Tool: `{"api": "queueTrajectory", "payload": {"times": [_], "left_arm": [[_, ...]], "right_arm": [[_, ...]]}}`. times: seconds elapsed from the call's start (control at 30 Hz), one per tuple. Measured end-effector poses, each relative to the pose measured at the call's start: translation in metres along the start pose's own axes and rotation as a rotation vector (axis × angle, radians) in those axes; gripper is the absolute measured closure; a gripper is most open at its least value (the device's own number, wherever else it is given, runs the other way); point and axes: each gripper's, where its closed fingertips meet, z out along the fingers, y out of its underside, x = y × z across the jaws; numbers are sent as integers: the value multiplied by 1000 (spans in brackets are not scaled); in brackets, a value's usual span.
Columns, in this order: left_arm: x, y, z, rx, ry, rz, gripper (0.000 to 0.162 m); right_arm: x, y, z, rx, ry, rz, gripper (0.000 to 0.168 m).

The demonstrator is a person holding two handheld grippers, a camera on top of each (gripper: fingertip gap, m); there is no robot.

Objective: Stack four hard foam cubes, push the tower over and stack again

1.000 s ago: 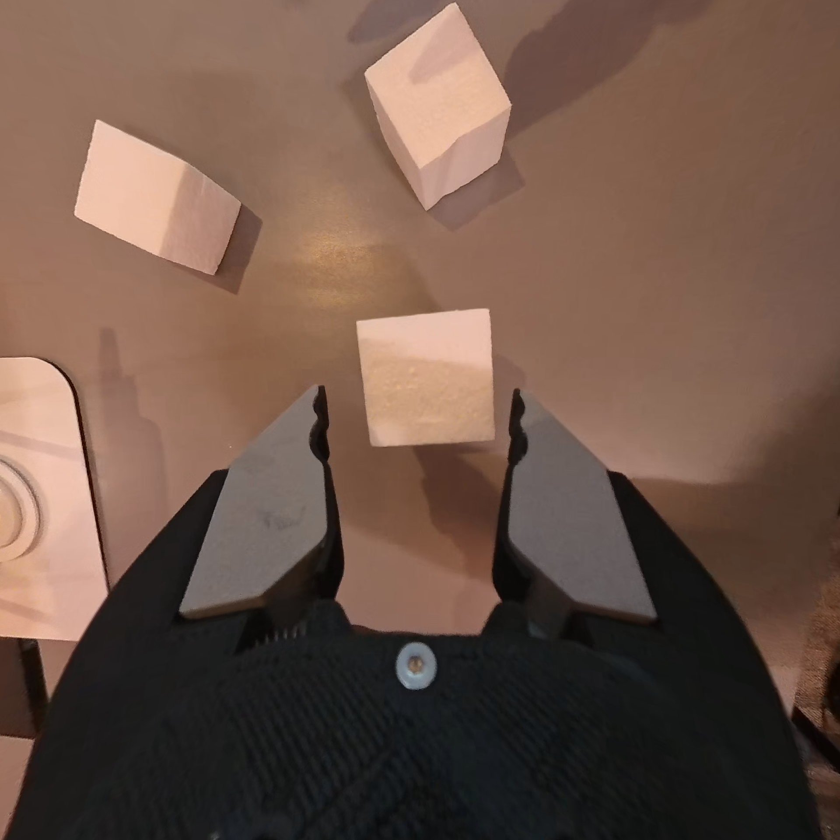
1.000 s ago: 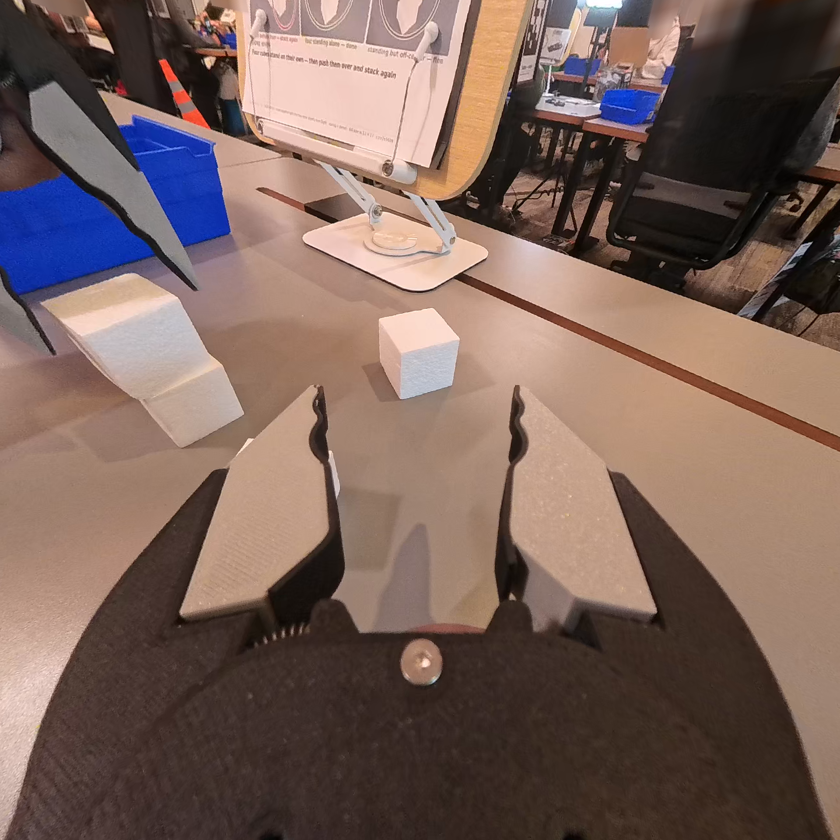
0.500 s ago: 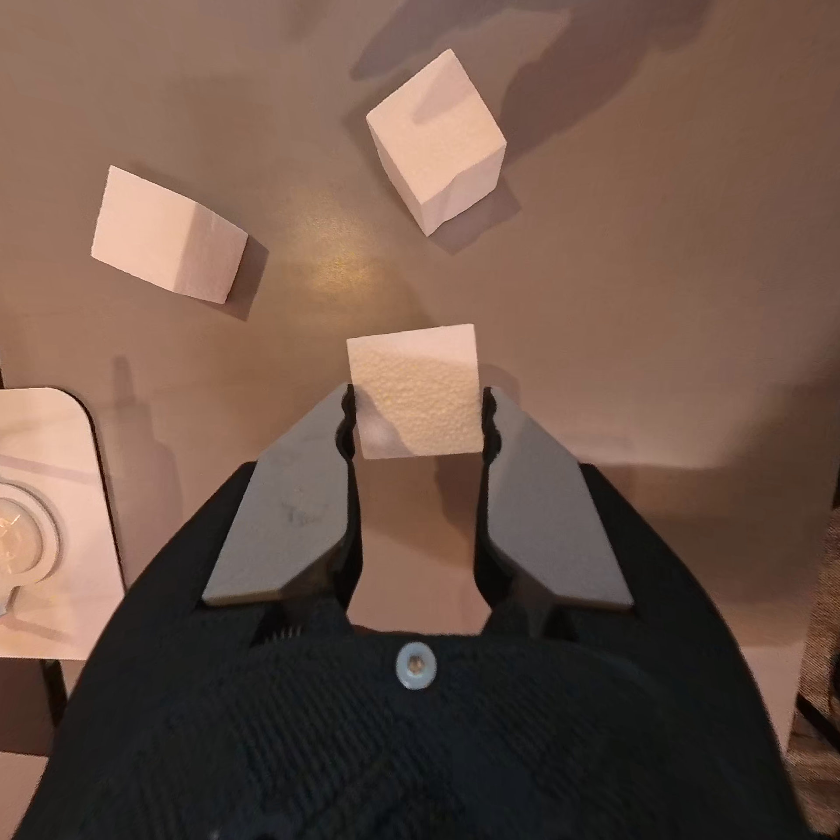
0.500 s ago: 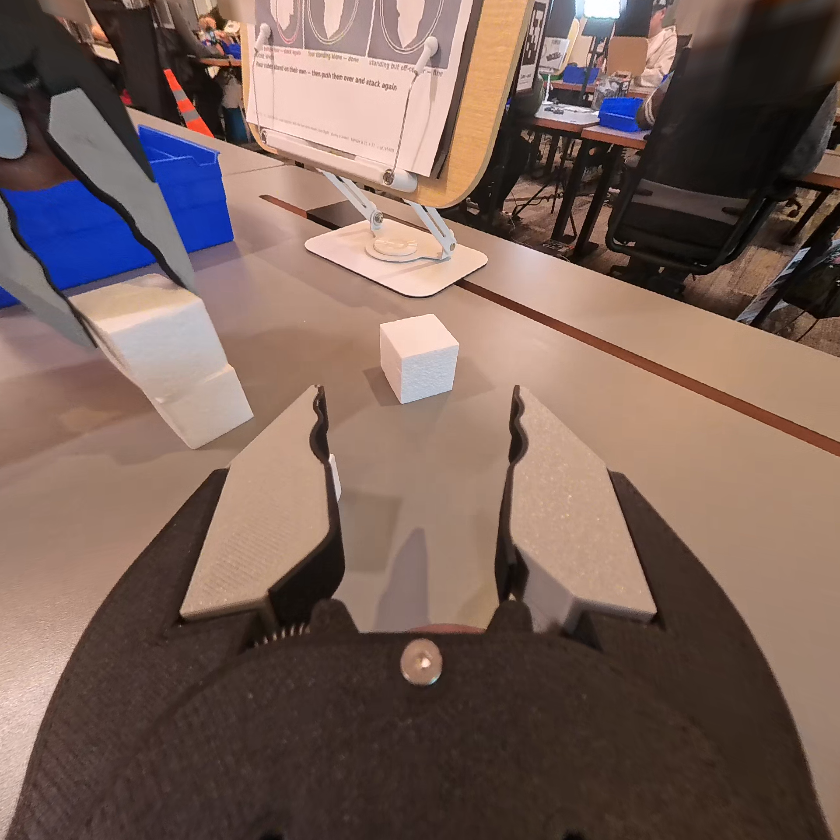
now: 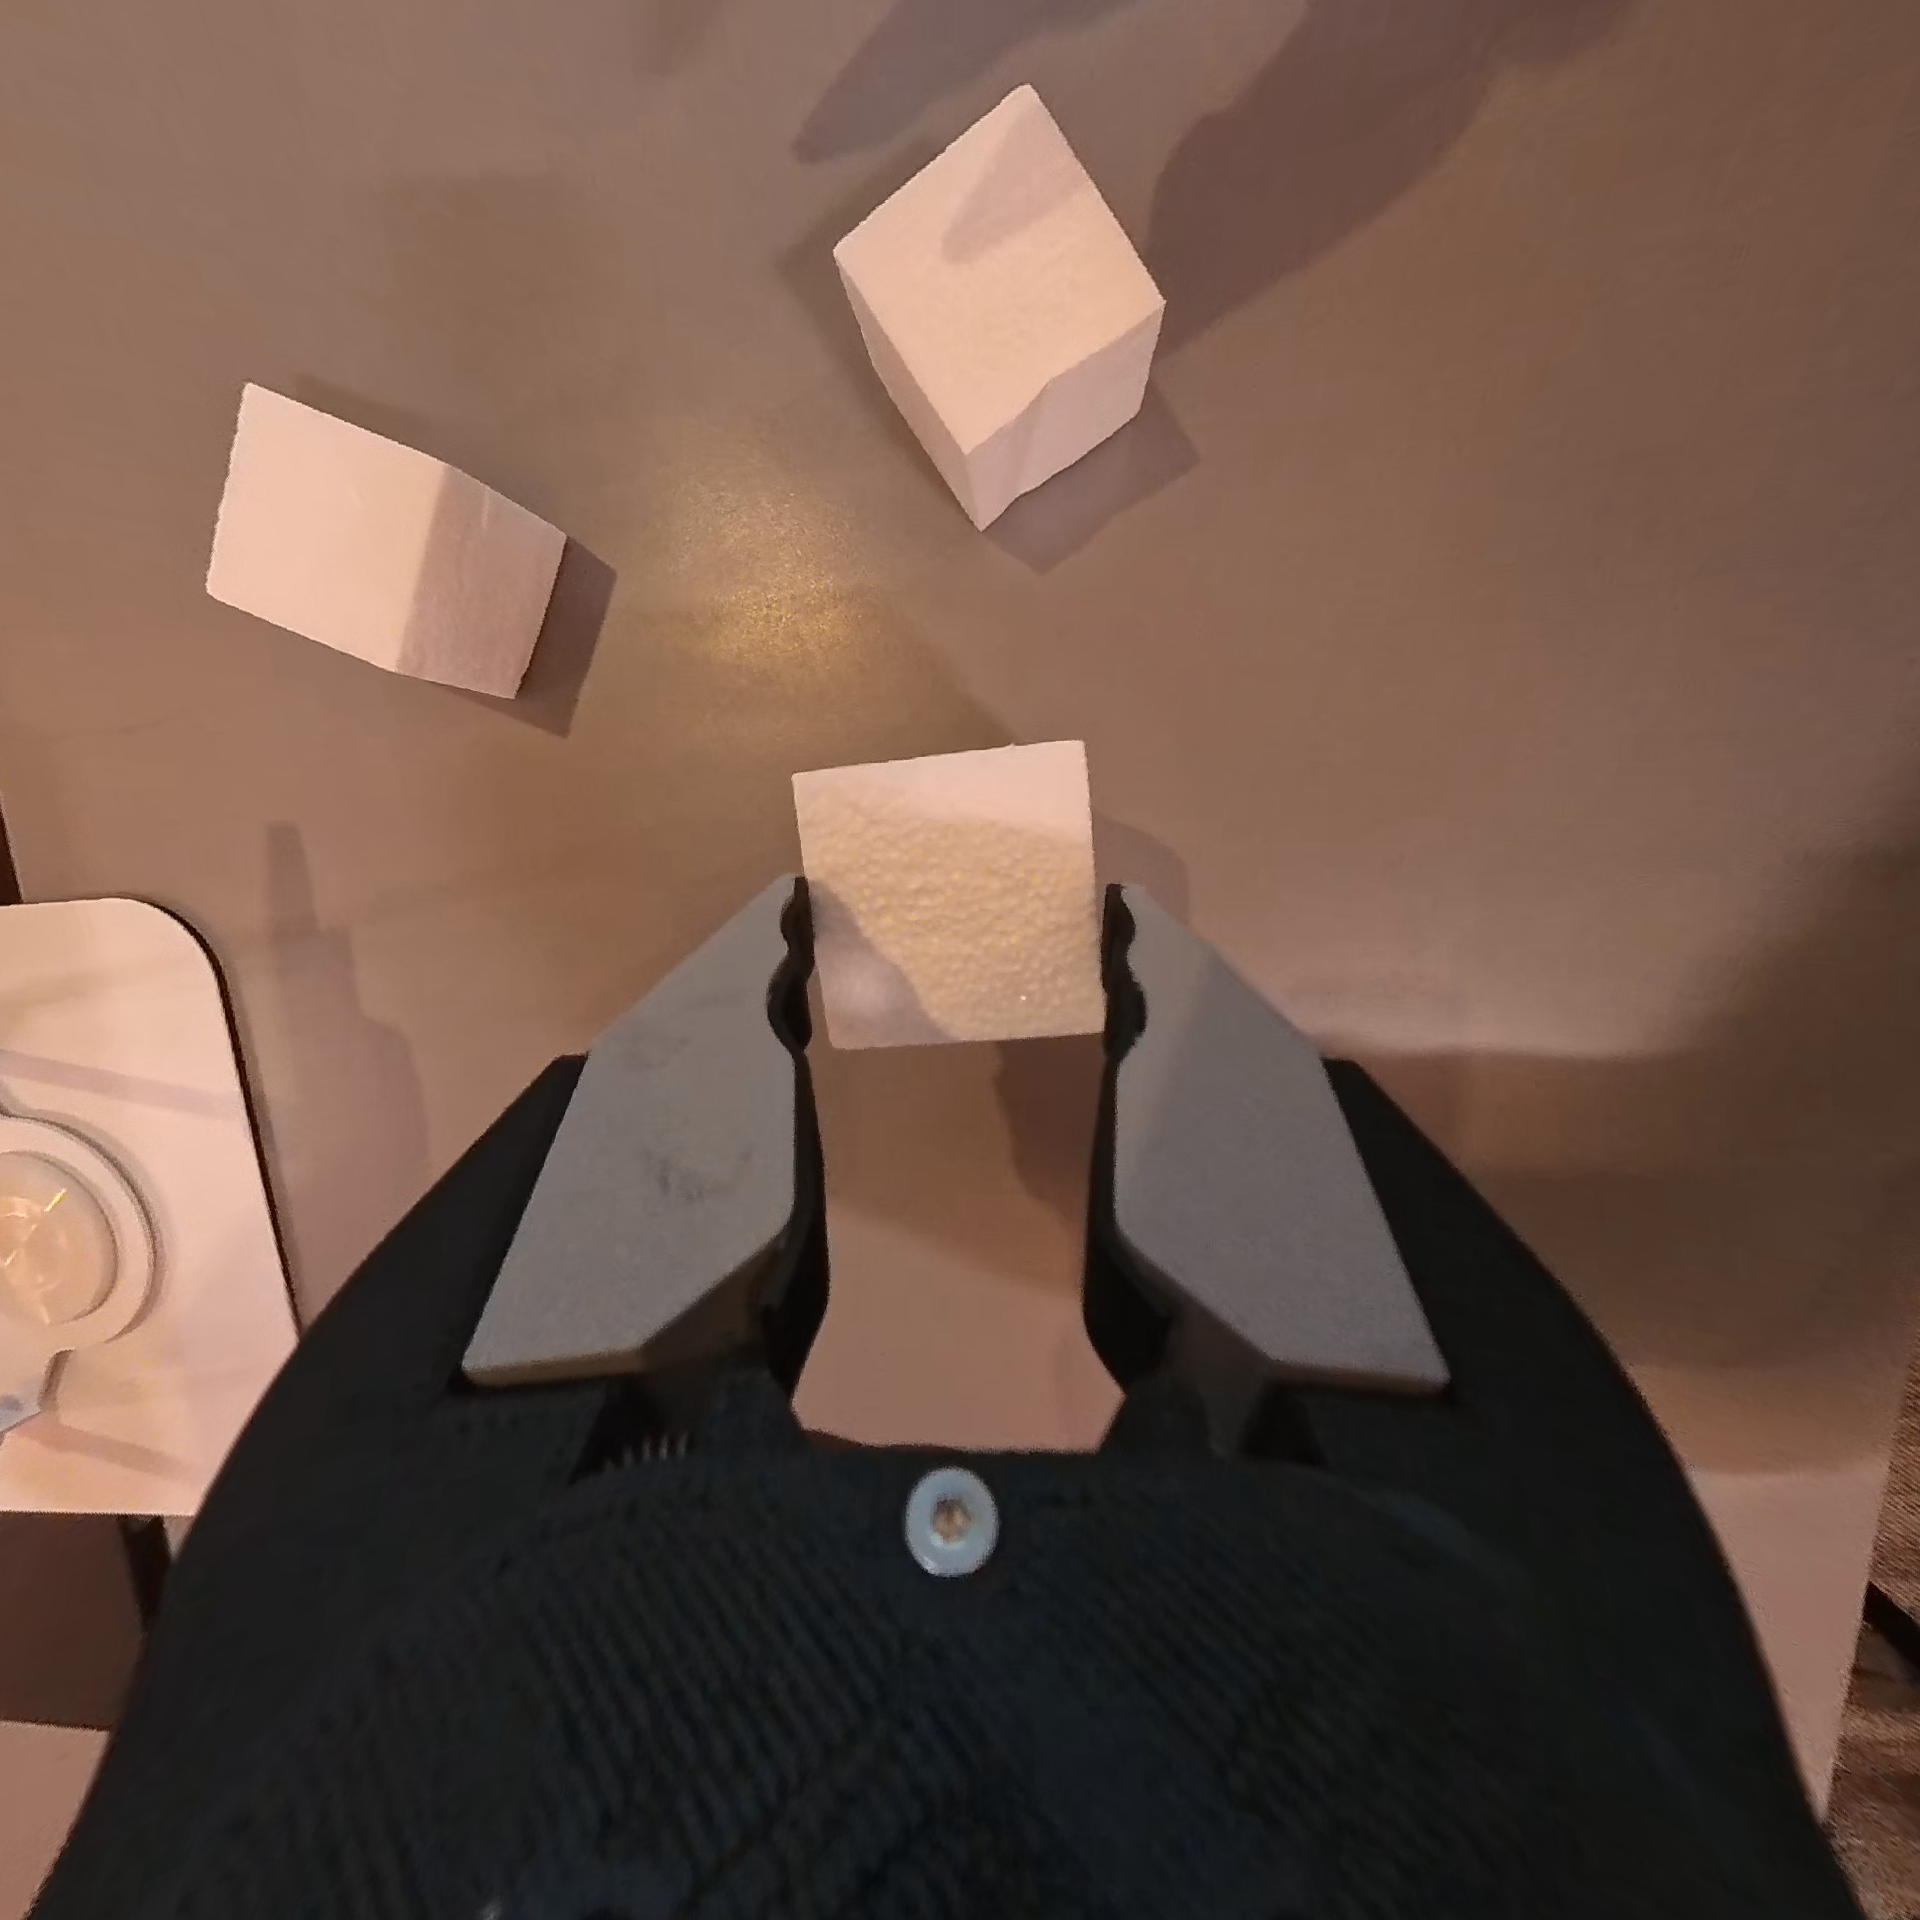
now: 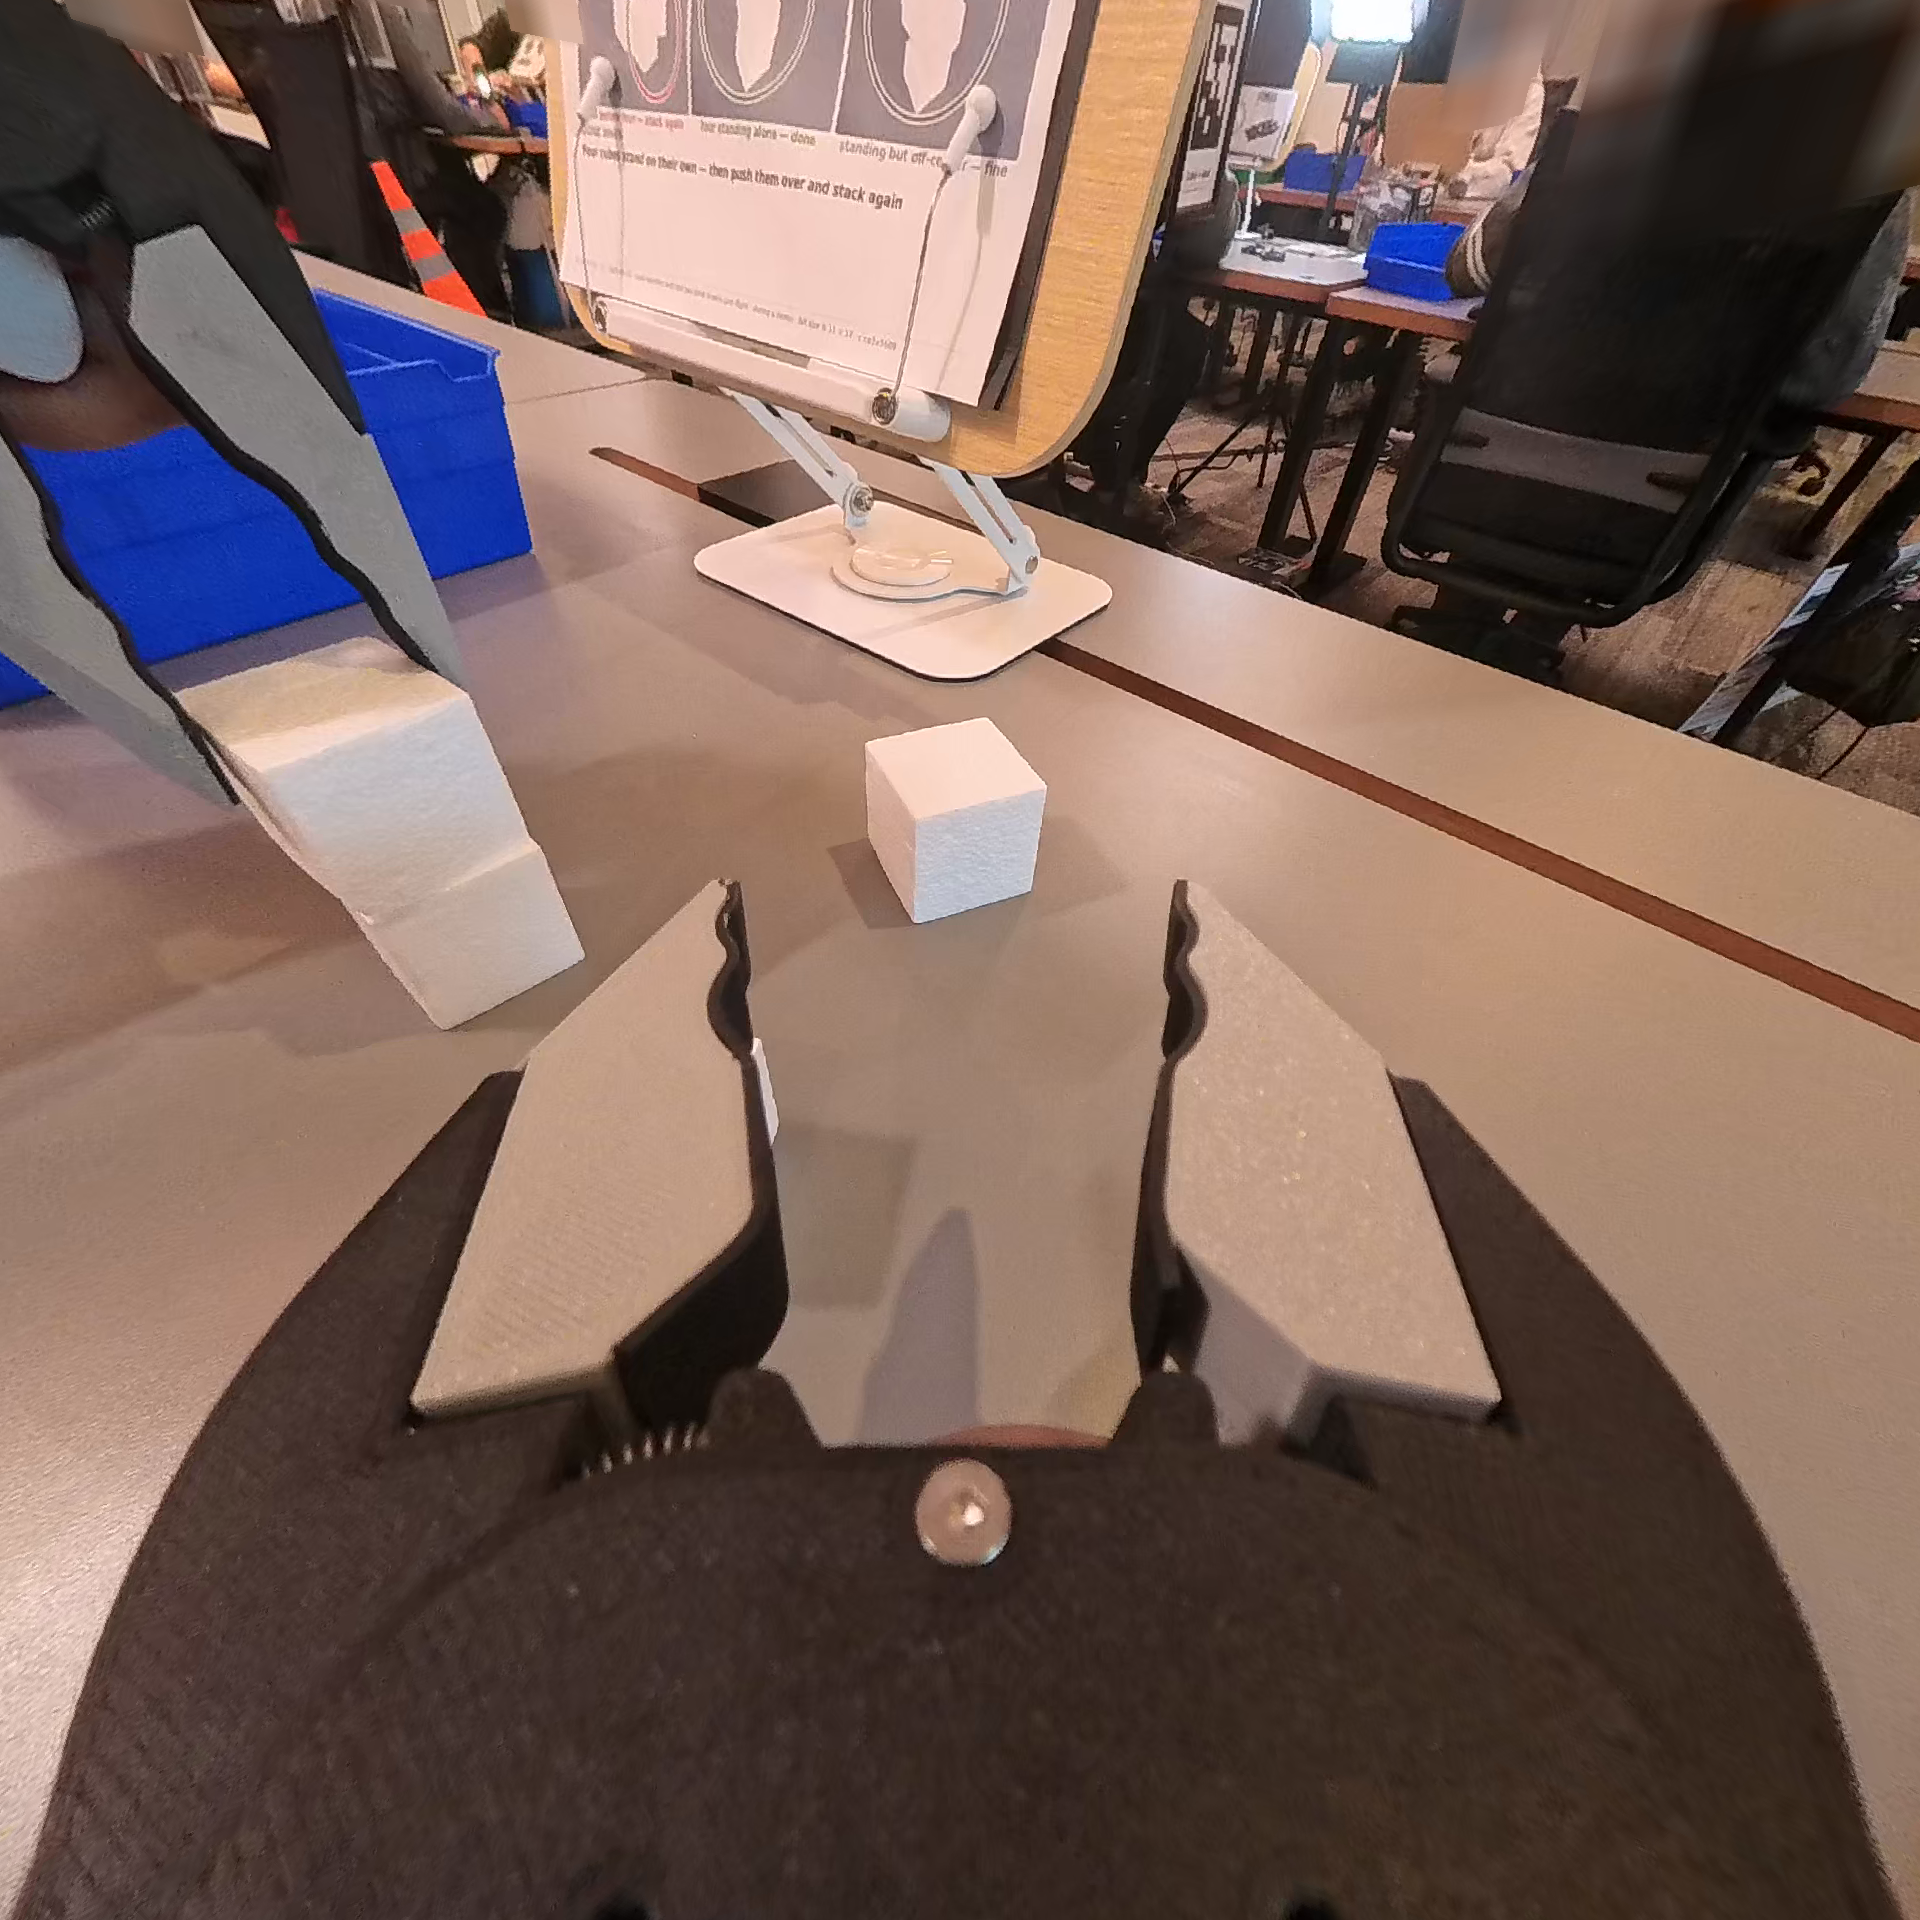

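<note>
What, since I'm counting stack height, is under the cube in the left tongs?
A second foam cube; the held cube appears to rest on it. From above it is covered.

A long grey table [image 6: 1351, 935] fills the room's near side, with a thin brown line running across it. A blue bin [image 6: 436, 457] sits at its left end. A white stand [image 6: 904, 592] holds a wooden board with a paper sheet [image 6: 790, 208]. Behind it are a black chair [image 6: 1579, 416], more desks [image 6: 1351, 301] and another blue bin [image 6: 1413, 260]. A bright lamp [image 6: 1371, 16] shines far back.
</note>
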Motion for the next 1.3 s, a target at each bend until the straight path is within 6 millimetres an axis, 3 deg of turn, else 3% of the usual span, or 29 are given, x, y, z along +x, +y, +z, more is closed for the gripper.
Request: {"api": "queueTrajectory", "payload": {"times": [0.47, 0.63, 0.7, 0.8, 0.9, 1.0, 1.13, 1.23, 1.3], "left_arm": [[0, -1, 1, 11, 13, -1, 107], [-1, -3, 1, 24, 2, -14, 87], [-5, -2, -2, 23, -21, -36, 69], [-12, -2, -13, 73, -97, -73, 56], [-15, -10, -34, 248, -195, -139, 63], [-14, -9, -51, 435, -295, -228, 66], [-15, 16, -53, 575, -396, -387, 65], [-24, 35, -55, 683, -441, -530, 63], [-39, 48, -63, 778, -526, -622, 71]], "right_arm": [[0, 0, 0, -1, 0, 1, 90], [-1, 1, 1, -5, -5, 1, 89], [-2, 2, 1, -8, -12, 1, 89], [-6, 3, 1, -15, -31, -1, 88], [-14, 4, 0, -48, -61, 28, 83], [-37, 2, -4, -84, -140, 63, 79], [-64, 13, -8, -156, -163, 12, 75], [-74, 45, -6, -240, -121, 11, 75], [-77, 65, -3, -303, -80, 5, 72]]}}
